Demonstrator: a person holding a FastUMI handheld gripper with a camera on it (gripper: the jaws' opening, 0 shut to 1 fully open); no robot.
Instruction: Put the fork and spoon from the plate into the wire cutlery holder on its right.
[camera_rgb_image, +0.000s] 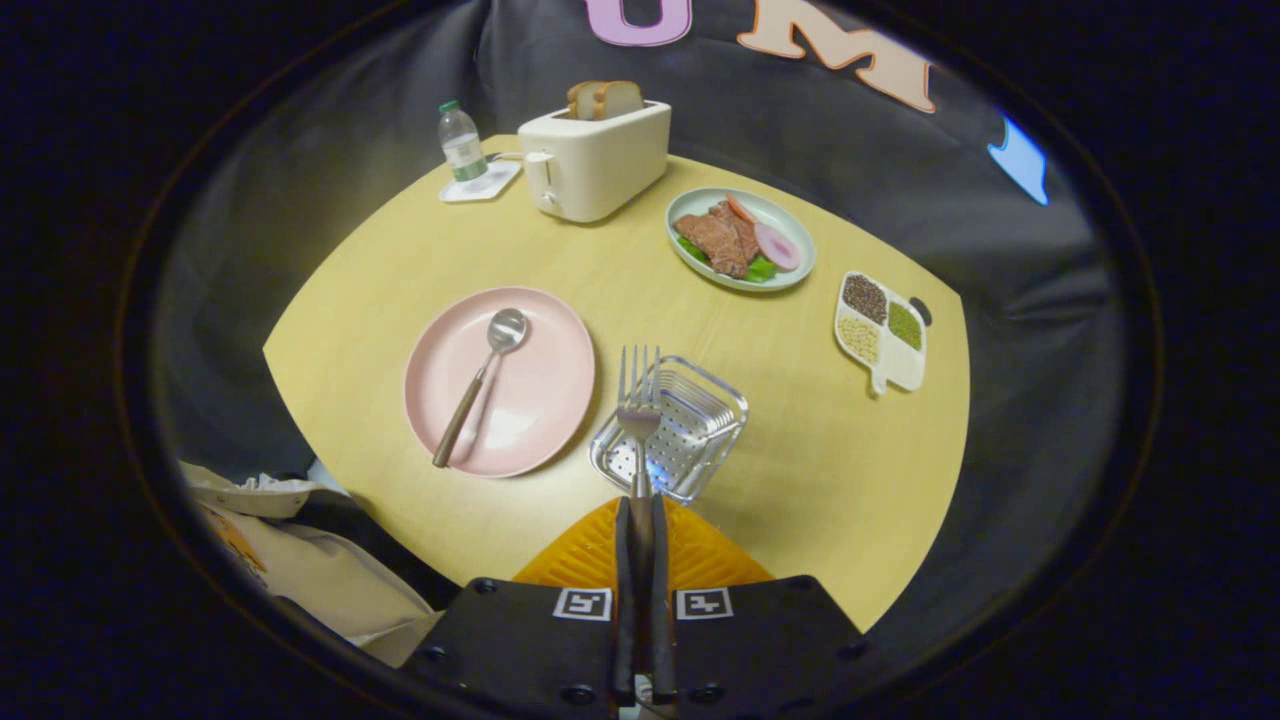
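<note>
Fork (639, 400) sits clamped by its handle in the closed claw (640, 515), tines pointing ahead over the wire cutlery holder (690, 440) on the desk (800, 470). Spoon (482, 380) lies on the pink plate (540, 400), ahead-left of the claw.

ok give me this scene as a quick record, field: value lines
gripper: gripper, fingers shut on the fork's handle
fork: fork held tines forward, over the near left part of the wire cutlery holder
wire cutlery holder: wire cutlery holder on the table, right of the pink plate
spoon: spoon lying on the pink plate
pink plate: pink plate on the yellow table
task state: fork lifted, not yet released; spoon untouched
beyond: toaster with bread, food plate
</note>
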